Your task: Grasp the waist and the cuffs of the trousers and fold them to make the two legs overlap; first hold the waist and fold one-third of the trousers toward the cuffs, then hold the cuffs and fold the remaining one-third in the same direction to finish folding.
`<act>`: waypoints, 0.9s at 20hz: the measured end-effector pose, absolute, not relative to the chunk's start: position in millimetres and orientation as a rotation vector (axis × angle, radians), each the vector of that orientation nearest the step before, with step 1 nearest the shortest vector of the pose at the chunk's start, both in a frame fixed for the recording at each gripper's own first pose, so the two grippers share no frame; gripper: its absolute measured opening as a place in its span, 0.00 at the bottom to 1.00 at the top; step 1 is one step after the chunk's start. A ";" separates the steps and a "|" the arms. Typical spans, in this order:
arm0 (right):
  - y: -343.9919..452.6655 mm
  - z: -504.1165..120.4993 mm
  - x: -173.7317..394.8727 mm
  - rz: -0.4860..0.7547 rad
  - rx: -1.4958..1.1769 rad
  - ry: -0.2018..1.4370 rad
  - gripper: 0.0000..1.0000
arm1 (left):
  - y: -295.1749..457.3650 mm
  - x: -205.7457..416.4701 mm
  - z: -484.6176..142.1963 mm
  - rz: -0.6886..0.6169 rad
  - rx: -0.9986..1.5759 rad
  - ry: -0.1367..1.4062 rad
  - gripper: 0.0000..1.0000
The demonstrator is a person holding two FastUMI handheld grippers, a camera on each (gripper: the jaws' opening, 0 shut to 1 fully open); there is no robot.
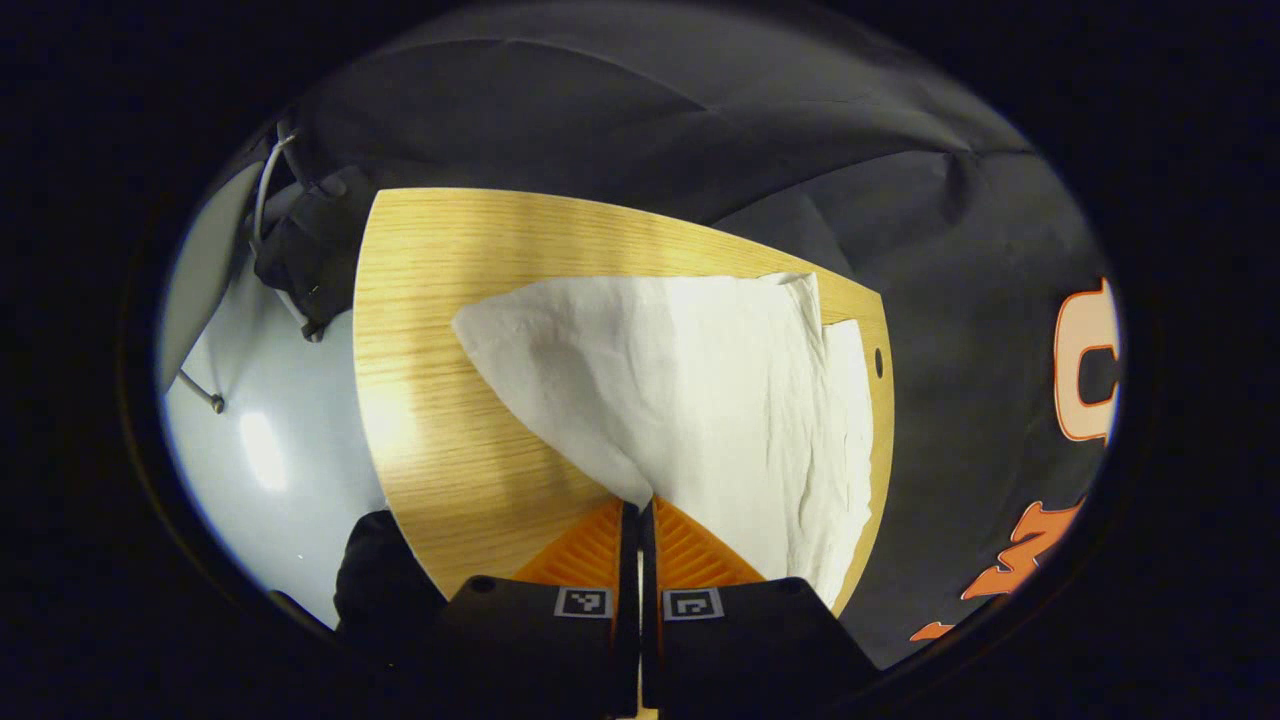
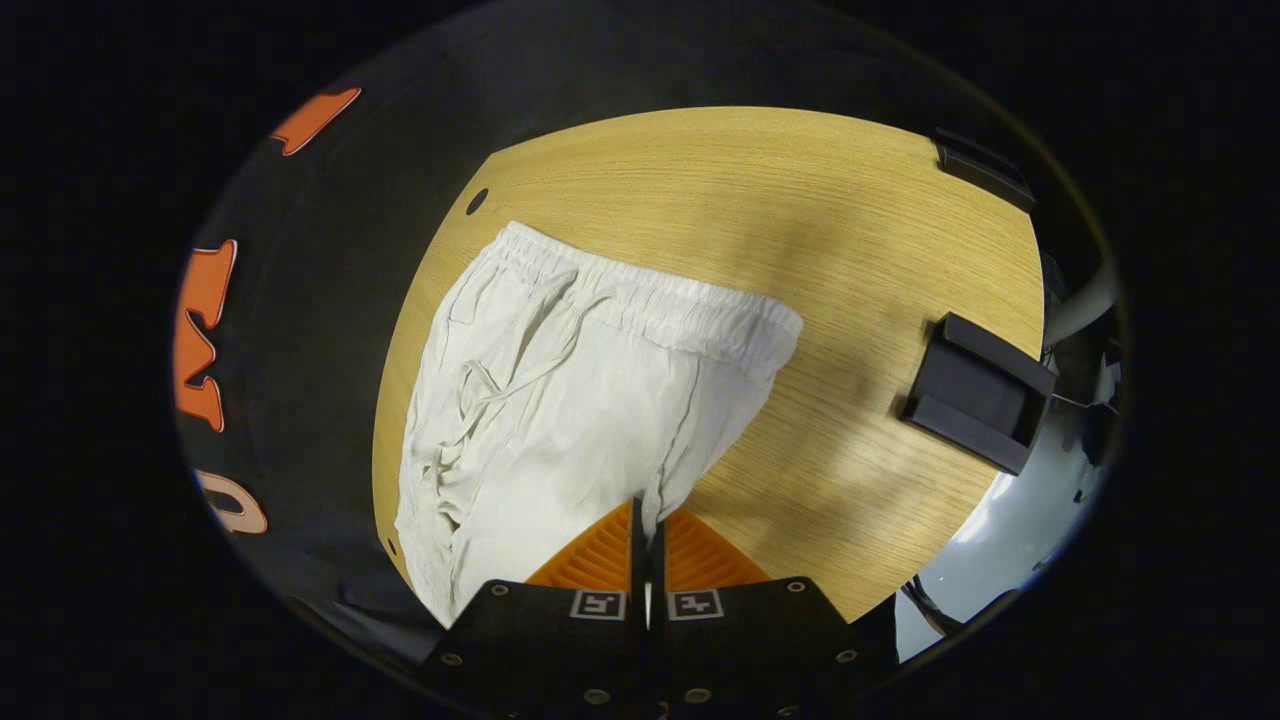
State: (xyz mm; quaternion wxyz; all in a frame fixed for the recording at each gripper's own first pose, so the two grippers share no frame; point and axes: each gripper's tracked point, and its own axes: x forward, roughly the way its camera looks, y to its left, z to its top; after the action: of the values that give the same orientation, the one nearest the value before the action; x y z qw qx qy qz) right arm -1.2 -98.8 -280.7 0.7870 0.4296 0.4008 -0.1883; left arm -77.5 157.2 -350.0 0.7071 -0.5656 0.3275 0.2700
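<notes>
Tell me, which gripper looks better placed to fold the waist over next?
Probably the right gripper: its view faces the trousers' waistband; the left gripper pinches the plainer end.

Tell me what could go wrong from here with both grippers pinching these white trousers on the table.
1. The left gripper and the right gripper each pinch only a thin edge of the trousers, so the cloth may slip out in a lift.
2. The trousers lie close to the table edge by the booth wall, so a pull that way could drag them off.
3. The drawstring and wrinkles may bunch into the fold.
</notes>
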 end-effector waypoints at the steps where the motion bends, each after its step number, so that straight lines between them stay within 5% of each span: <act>1: -98.5 -276.1 -0.7 -0.402 0.933 0.847 0.01 | 156.5 -74.6 -343.2 0.565 -1.236 0.725 0.04; 10: -84.8 -207.5 18.5 -0.348 0.963 0.707 0.01 | 167.7 -9.7 -255.2 0.334 -1.153 0.667 0.04; 18: -70.4 -137.1 93.6 -0.271 0.848 0.667 0.00 | 168.1 80.2 -212.9 0.252 -1.082 0.672 0.04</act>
State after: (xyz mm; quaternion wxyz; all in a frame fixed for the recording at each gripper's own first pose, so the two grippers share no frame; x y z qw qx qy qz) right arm 93.6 -70.4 -137.1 0.8492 0.4024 0.3166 -0.1288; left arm 80.2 168.1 -212.9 0.7967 -0.5037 0.3127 0.1175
